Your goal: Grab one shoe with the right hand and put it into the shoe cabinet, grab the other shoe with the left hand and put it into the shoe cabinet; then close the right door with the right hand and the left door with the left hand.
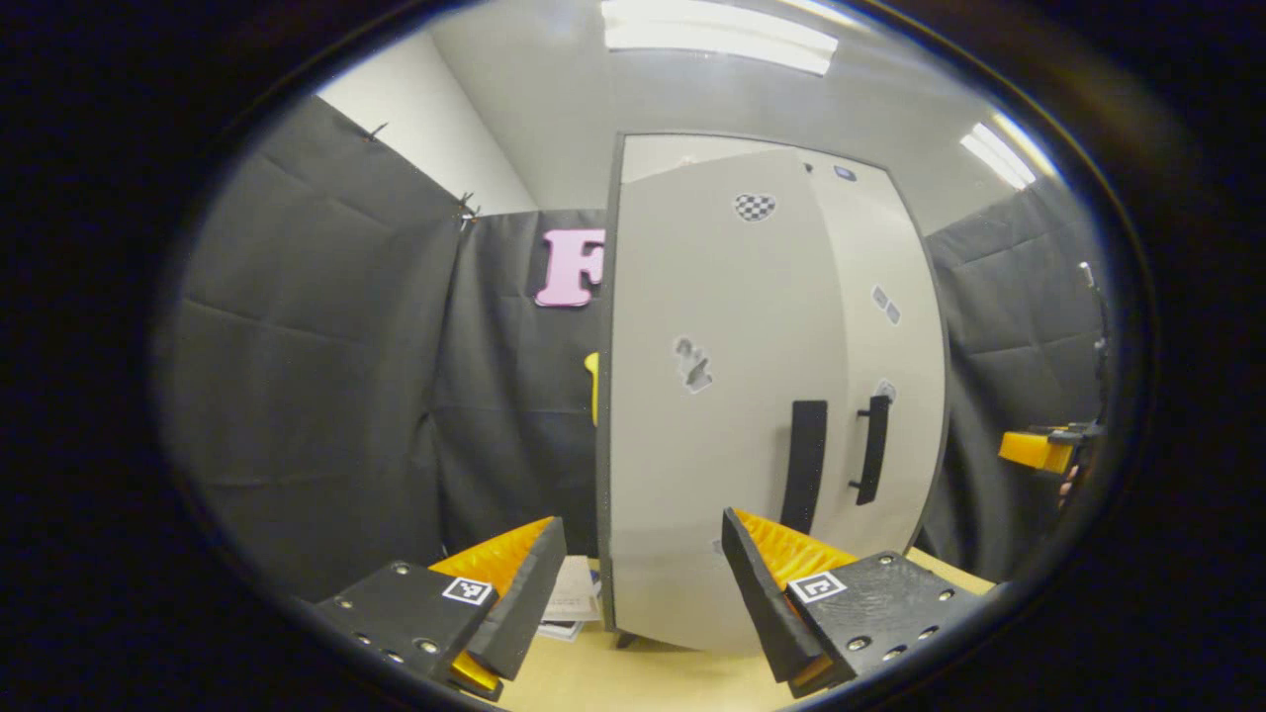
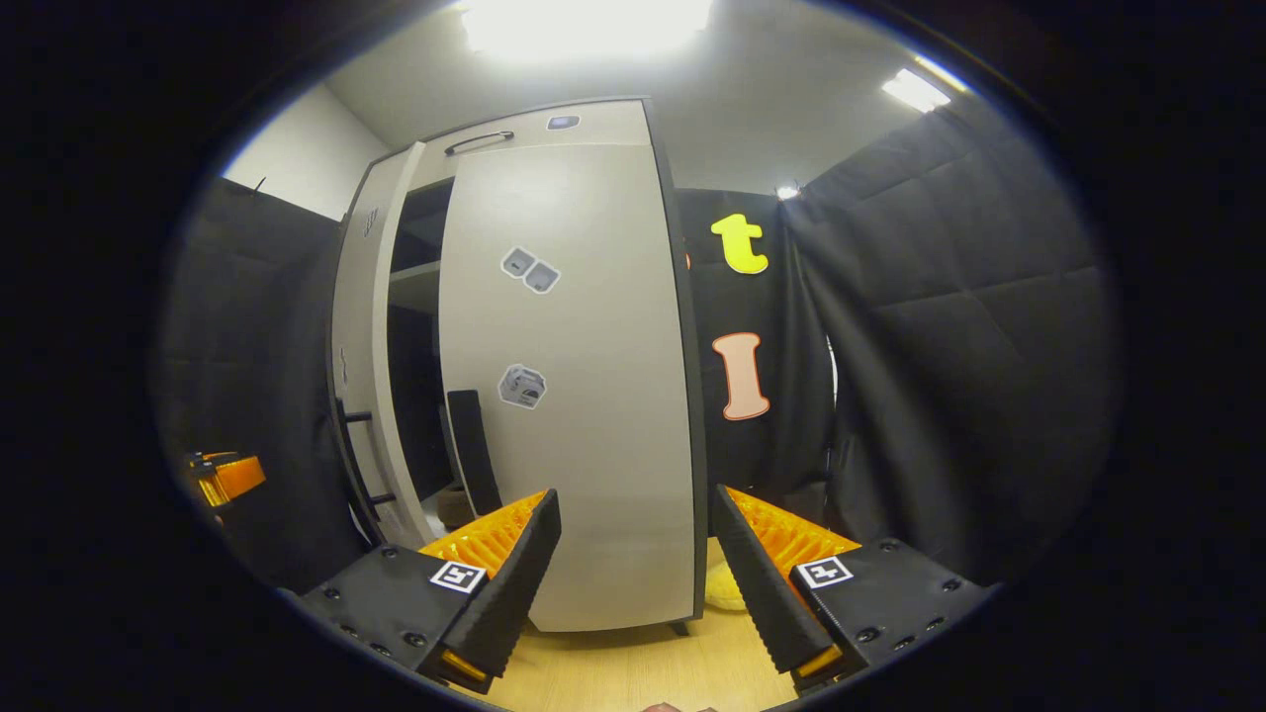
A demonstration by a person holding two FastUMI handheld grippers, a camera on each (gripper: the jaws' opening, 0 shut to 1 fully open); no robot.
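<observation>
The pale shoe cabinet (image 1: 890, 297) stands on the wooden table. In the left gripper view its left door (image 1: 712, 445) faces me close up, with a black handle (image 1: 806, 465), and my left gripper (image 1: 638, 603) is open and empty in front of the door's lower part. In the right gripper view the right door (image 2: 584, 415) stands ajar, leaving a dark gap with a shelf (image 2: 415, 272). A brownish shape (image 2: 455, 504), perhaps a shoe, sits low inside. My right gripper (image 2: 633, 574) is open and empty before the right door's lower edge.
Black cloth walls close in on both sides. Papers (image 1: 574, 598) lie on the table (image 1: 593, 682) left of the cabinet. A pale yellow object (image 2: 722, 585) rests behind the right door. The other gripper shows at the edge of each view, at far right (image 1: 1039, 450) and far left (image 2: 223, 477).
</observation>
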